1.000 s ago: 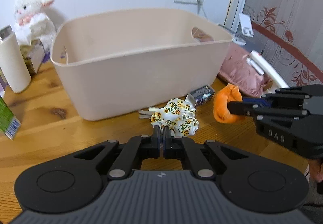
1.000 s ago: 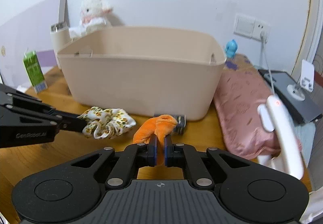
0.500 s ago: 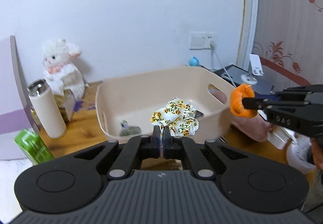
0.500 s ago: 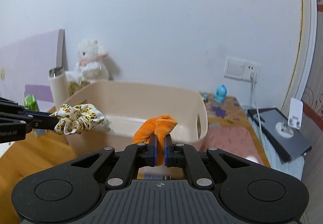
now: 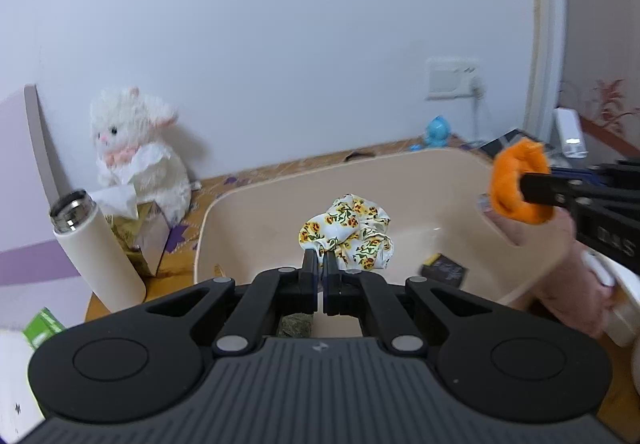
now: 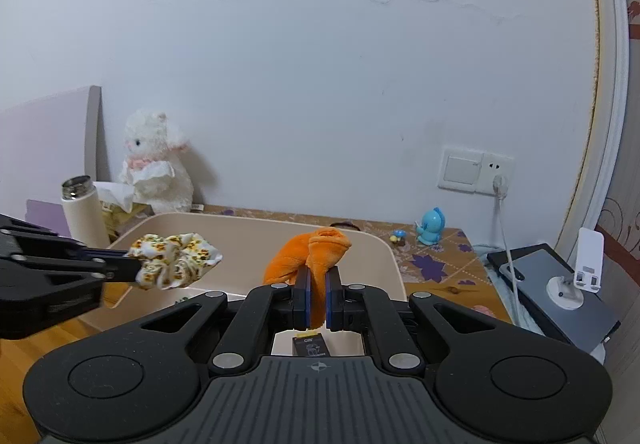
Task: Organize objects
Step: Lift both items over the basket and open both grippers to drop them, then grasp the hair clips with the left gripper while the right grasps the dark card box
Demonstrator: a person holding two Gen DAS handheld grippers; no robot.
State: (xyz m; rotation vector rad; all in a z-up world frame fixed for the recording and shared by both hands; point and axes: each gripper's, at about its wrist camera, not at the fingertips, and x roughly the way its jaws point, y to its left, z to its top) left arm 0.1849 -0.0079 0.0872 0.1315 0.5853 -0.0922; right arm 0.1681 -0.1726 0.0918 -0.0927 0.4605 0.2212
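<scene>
The floral yellow-and-white fabric scrunchie (image 5: pixel 347 231) is pinched in the left gripper (image 5: pixel 319 262), whose fingers are closed tight on its near edge. It hangs in the air over the open beige plastic storage basket (image 5: pixel 280 195), above the basket's left part. The fuzzy orange fabric scrunchie (image 6: pixel 310 254) is clamped between the blue-padded fingers of the right gripper (image 6: pixel 316 296), held above the basket's right side, near its rim. Both grippers reach forward, tilted slightly down toward the basket, the left one entering the right wrist view from the left edge with its fingers pointing right.

Inside the basket, on its floor, lies a small black box (image 5: pixel 443 268).

The basket stands on a wooden table (image 6: pixel 444 284). To its left stand a white cylindrical thermos with a steel top (image 5: pixel 94 244) and a tissue box (image 5: pixel 146 240), and behind them a white plush lamb (image 5: pixel 136 147) against the wall. Far right on the table sits a small blue toy figure (image 6: pixel 430 226), below a white wall socket (image 6: pixel 474 171).
</scene>
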